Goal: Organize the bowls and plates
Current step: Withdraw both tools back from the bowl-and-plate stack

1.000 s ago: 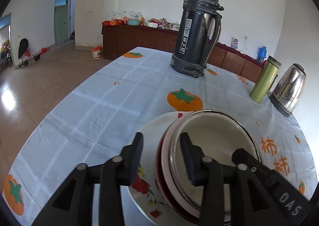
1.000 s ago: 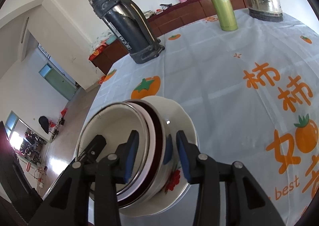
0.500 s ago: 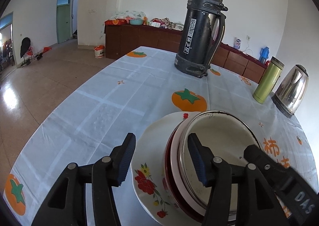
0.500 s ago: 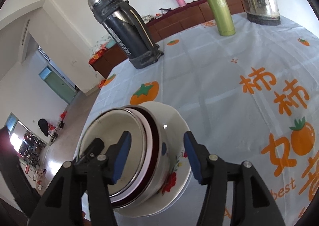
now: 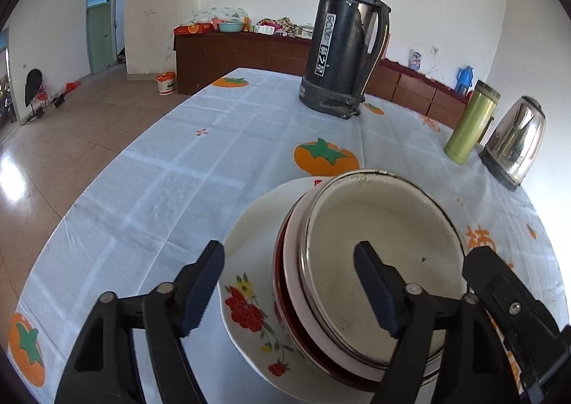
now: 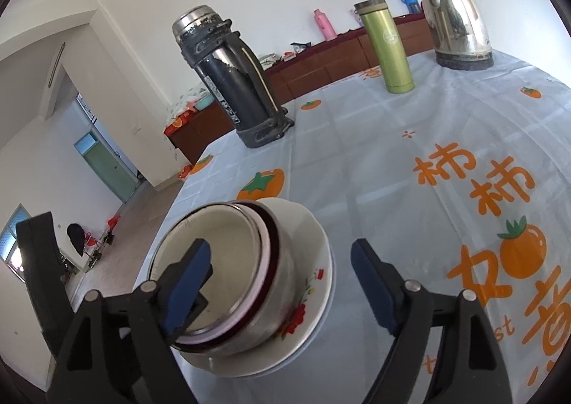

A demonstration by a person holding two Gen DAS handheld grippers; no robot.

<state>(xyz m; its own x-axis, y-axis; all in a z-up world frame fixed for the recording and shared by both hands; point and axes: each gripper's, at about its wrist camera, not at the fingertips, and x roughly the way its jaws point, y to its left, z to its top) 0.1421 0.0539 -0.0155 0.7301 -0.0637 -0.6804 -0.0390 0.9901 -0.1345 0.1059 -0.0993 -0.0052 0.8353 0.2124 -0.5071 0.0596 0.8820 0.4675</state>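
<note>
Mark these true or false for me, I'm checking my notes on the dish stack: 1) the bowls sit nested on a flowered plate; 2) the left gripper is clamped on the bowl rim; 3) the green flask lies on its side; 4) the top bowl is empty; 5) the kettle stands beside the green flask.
1) True: the nested bowls sit on the flowered plate.
2) False: the left gripper is opening, pads clear of the rim.
3) False: the green flask stands upright.
4) True: nothing lies inside the top bowl.
5) True: the kettle stands next to it.
</note>
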